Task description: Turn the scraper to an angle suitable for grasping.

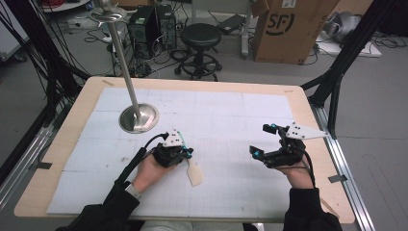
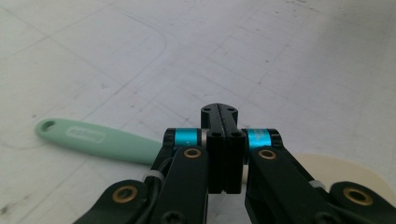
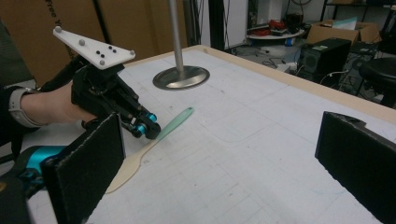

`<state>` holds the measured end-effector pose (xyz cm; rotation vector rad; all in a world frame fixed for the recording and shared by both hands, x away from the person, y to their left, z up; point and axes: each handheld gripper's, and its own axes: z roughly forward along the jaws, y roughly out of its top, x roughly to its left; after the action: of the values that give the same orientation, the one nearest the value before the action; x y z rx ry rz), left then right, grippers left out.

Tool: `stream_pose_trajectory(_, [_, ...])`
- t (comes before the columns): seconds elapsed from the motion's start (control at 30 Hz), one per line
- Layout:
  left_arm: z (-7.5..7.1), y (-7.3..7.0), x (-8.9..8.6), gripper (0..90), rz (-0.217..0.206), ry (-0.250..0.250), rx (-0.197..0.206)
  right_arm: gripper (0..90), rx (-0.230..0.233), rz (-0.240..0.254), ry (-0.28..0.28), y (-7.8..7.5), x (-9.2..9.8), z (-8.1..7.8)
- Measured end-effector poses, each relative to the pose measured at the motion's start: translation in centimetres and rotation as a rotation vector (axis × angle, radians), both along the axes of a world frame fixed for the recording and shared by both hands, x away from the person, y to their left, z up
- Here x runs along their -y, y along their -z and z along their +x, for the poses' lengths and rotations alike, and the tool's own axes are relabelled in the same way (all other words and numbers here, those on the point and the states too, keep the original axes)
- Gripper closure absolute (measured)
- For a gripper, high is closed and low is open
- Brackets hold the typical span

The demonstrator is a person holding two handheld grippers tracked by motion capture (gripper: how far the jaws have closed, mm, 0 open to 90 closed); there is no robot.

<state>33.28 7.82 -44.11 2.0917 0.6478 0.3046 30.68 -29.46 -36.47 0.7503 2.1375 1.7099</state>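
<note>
Spatula (image 3: 154, 140), mint-green handle and cream blade, lies flat on the white mat (image 1: 231, 110) of the desk, near its front. Left gripper (image 1: 187, 154) has its jaws closed over the handle's middle. Right gripper (image 1: 260, 142) hovers well apart, jaws wide open, holding nothing.

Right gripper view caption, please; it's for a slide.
Left gripper shut on a spatula lying on the table mat, right jaws wide open.
</note>
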Motion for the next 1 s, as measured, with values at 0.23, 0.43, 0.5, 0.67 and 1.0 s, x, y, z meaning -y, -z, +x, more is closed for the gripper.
stream_pose_trajectory(0.23, [0.0, 0.8, 0.8, 90.0, 0.015, 0.021, -0.017, 0.7, 0.001, -0.001, -0.002, 0.0, -0.2, 0.1])
stream_pose_trajectory(0.43, [-0.3, 0.9, 1.2, 90.0, 0.038, 0.05, -0.013, 0.7, -0.007, -0.006, -0.008, 0.0, -0.2, 0.0])
stream_pose_trajectory(0.5, [-0.4, 0.9, 1.3, 90.0, 0.033, 0.06, -0.021, 0.7, 0.003, -0.002, -0.006, 0.0, -0.1, 0.0])
stream_pose_trajectory(0.67, [-0.8, 0.9, 1.1, 90.0, 0.045, 0.088, -0.031, 0.6, -0.003, 0.004, -0.001, 0.0, 0.1, -0.1])
stream_pose_trajectory(1.0, [-2.3, 0.5, -0.6, 90.0, 0.078, 0.151, -0.059, 0.7, -0.009, -0.005, -0.005, 0.1, 0.0, 0.0])
